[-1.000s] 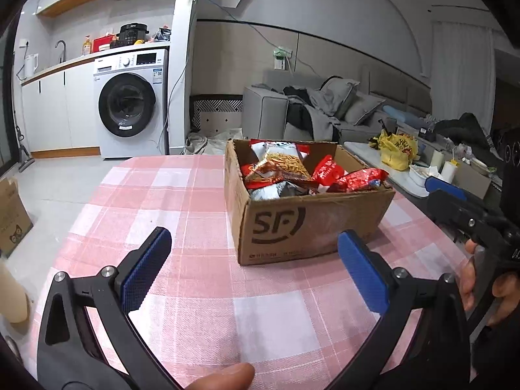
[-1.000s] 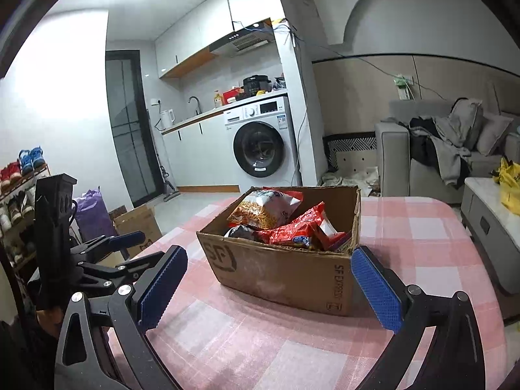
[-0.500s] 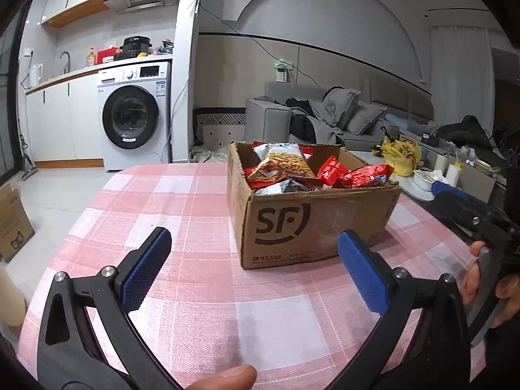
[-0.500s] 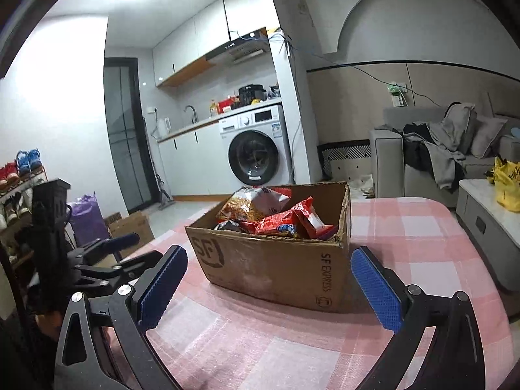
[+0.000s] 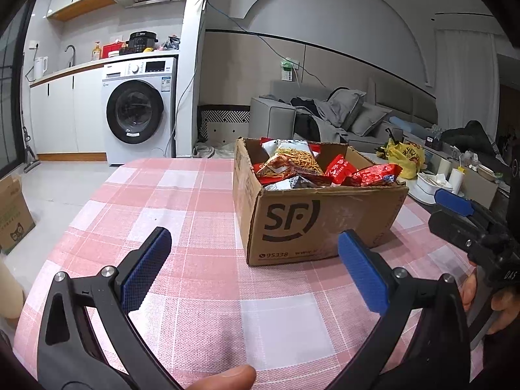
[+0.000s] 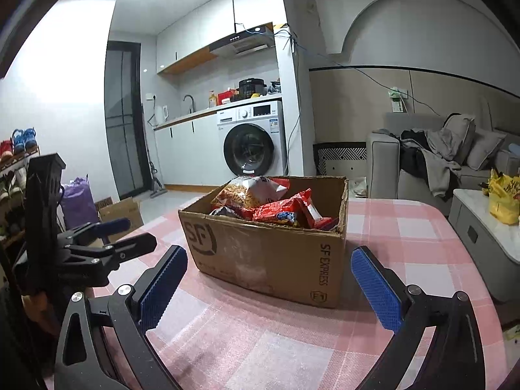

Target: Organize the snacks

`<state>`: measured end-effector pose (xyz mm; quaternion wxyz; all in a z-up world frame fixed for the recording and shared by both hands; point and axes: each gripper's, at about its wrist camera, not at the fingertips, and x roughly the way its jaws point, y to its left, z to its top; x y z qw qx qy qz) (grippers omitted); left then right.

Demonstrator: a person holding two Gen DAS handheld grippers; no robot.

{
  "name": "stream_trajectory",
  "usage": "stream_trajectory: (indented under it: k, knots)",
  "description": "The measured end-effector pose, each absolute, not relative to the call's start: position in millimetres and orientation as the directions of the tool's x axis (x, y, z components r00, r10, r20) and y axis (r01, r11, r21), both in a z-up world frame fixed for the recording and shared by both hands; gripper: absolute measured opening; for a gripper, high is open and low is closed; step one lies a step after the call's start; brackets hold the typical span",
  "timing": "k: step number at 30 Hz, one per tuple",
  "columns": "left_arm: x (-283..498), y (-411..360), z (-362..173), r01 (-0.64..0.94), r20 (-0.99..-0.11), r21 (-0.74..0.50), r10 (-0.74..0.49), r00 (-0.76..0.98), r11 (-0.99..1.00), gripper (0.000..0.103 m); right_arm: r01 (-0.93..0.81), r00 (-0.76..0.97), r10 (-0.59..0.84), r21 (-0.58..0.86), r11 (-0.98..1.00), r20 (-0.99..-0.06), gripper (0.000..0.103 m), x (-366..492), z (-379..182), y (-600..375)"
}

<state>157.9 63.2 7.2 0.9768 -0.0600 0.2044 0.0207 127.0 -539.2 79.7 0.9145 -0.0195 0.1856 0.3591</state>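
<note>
A brown SF cardboard box [image 5: 312, 224] stands on the pink checked tablecloth [image 5: 182, 214], filled with several snack bags [image 5: 292, 162], mostly red, one showing orange sticks. In the right wrist view the box [image 6: 269, 253] and its snack bags [image 6: 276, 208] sit just ahead. My left gripper [image 5: 253, 266] is open and empty, low over the cloth, a short way before the box. My right gripper [image 6: 269, 286] is open and empty, its jaws spread wider than the box corner in front. The right gripper also shows at the right edge of the left wrist view [image 5: 468, 221], the left gripper at the left of the right wrist view [image 6: 110, 240].
A washing machine [image 5: 136, 117] and kitchen counter stand behind the table. A grey sofa [image 5: 325, 117] with clothes is at the back right. A low side table [image 6: 487, 227] with a yellow bag [image 6: 503, 201] is right of the table. A cardboard box [image 5: 13, 214] sits on the floor, left.
Both grippers have dropped lower and tilted up, so the box sits lower in view and looks closer. Both stay open and empty. The box has not moved.
</note>
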Motion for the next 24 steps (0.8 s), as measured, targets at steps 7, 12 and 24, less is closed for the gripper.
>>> stream_trajectory:
  k: [7,12,24]
  knots:
    - [157.1,62.3,6.1,-0.066,-0.398,-0.107,0.018,0.917,0.992,0.102,-0.663,0.685,0.641,0.069,0.746,-0.348,0.103,122.4,79.7,-535.0]
    - [154.6,58.1,5.6,-0.058,-0.391,-0.097,0.015,0.92,0.994,0.102,-0.66,0.685,0.641,0.078,0.747,-0.347,0.103,123.1,79.7,-537.4]
    - [154.2,55.8,4.5,-0.052,-0.391,-0.089,0.013,0.92,0.995,0.102,-0.652,0.686,0.636,0.089,0.753,-0.354,0.103,125.6,78.7,-538.3]
